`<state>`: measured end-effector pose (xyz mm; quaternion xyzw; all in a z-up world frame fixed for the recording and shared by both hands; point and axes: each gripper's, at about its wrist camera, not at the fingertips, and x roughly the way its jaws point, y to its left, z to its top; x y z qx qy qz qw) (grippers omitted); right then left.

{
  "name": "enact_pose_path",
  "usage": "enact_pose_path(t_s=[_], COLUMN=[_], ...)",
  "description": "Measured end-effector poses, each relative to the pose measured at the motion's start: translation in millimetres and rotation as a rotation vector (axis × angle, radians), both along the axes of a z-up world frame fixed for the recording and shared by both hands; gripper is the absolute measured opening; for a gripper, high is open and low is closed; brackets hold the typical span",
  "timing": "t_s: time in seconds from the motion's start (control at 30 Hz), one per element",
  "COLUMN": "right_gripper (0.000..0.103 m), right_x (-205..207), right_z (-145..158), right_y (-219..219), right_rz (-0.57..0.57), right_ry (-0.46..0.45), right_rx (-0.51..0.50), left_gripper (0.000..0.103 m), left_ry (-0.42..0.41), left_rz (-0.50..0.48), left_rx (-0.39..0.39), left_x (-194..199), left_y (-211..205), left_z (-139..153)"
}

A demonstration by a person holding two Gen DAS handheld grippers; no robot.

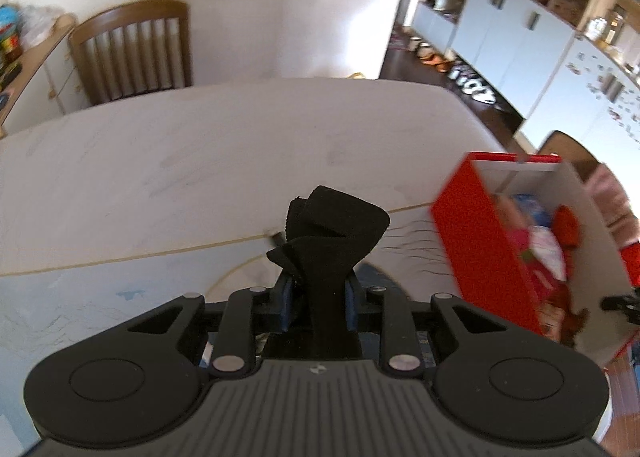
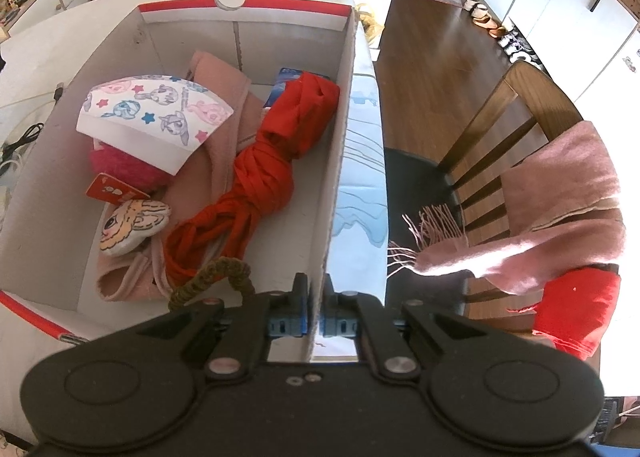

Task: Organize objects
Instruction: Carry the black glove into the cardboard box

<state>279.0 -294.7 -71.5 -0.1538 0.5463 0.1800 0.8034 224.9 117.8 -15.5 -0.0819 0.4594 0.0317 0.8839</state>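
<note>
My left gripper [image 1: 318, 289] is shut on a bunched black cloth [image 1: 332, 225] and holds it above the white table [image 1: 200, 161]. A red cardboard box [image 1: 472, 233] stands to its right, open at the top. In the right wrist view my right gripper [image 2: 316, 321] is shut on the box's right wall [image 2: 340, 161]. Inside lie a knotted red cloth [image 2: 264, 177], a pink cloth [image 2: 224, 97], a pony-print white piece [image 2: 156, 117], a cartoon-face toy [image 2: 132, 225] and a braided cord [image 2: 216, 277].
A wooden chair [image 1: 132, 49] stands behind the table. Another chair [image 2: 500, 145] at the right carries a pink fringed scarf [image 2: 540, 217] and a red cloth [image 2: 576, 309]. White cabinets [image 1: 500, 29] line the far wall. Cables [image 2: 20, 141] lie left of the box.
</note>
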Motion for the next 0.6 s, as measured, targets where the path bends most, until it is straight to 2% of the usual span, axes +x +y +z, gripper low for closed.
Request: enact_pose_path(t_s=[0.3, 0.6], right_gripper=[0.004, 0.004], right_x=[-0.3, -1.1], right_z=[-0.7, -1.0], right_y=[-1.2, 0.1], right_rz=[0.016, 0.02], right_ry=[-0.005, -0.012], right_rx=[0.011, 0.013], left_gripper=[0.024, 0.024], left_ry=[-0.05, -0.085], left_rz=[-0.154, -0.307], left_rx=[-0.009, -0.02], left_x=[-0.1, 9.9], left_y=[-59.8, -126.2], left_z=[34.1, 54.6])
